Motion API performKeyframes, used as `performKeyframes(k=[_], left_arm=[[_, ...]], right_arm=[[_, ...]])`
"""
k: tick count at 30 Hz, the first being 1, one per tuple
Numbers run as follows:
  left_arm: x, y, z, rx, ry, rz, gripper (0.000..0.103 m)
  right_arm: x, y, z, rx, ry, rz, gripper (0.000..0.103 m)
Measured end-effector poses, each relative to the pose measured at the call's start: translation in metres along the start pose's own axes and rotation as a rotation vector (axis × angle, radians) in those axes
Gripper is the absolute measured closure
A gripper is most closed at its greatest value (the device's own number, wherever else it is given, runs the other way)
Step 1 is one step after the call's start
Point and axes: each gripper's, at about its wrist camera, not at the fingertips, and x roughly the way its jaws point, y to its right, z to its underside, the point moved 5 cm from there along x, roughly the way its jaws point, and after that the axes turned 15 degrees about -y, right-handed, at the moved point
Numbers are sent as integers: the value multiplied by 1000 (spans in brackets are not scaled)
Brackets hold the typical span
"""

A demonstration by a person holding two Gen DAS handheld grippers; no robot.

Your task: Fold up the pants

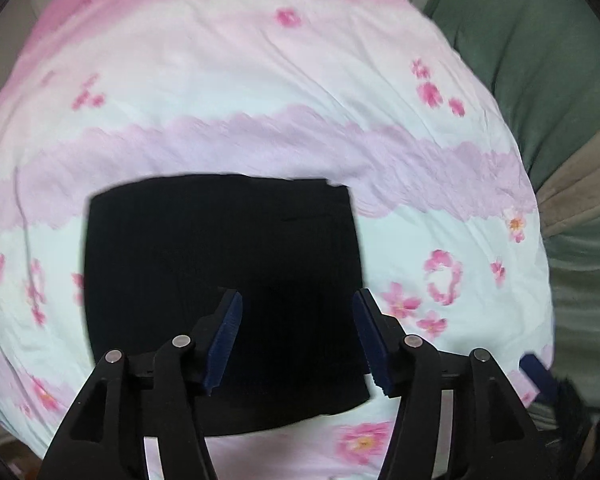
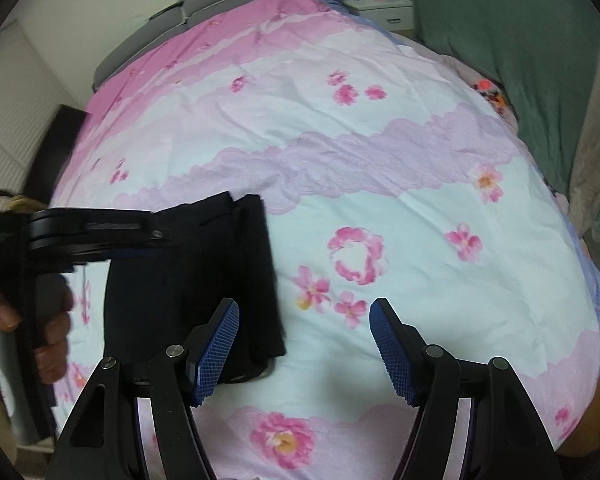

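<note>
Both grippers empty, jaws wide: left gripper [image 1: 298, 344], right gripper [image 2: 304, 346] | black pants [image 1: 224, 300] folded, bedspread [image 1: 260, 92] 12 o'clock | next: probably smooth it

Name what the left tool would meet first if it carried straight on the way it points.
Probably the folded black fabric pants: they fill the gap between the open left tool fingertips, though depth is unclear.
</note>
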Motion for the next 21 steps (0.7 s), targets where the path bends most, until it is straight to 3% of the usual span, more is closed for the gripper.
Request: performKeyframes(k=[3, 8, 15, 21], left_arm=[[1, -29, 14, -18, 14, -19, 42], [34, -55, 35, -87, -62, -34, 42], [79, -56, 43, -111, -168, -35, 42], [90, -48, 31, -85, -181, -52, 41]], right_arm=[[12, -14, -2, -36, -17, -58, 34], [49, -49, -9, -146, -78, -139, 38], [121, -70, -25, -184, -207, -186, 55], [159, -66, -40, -135, -242, -192, 57]])
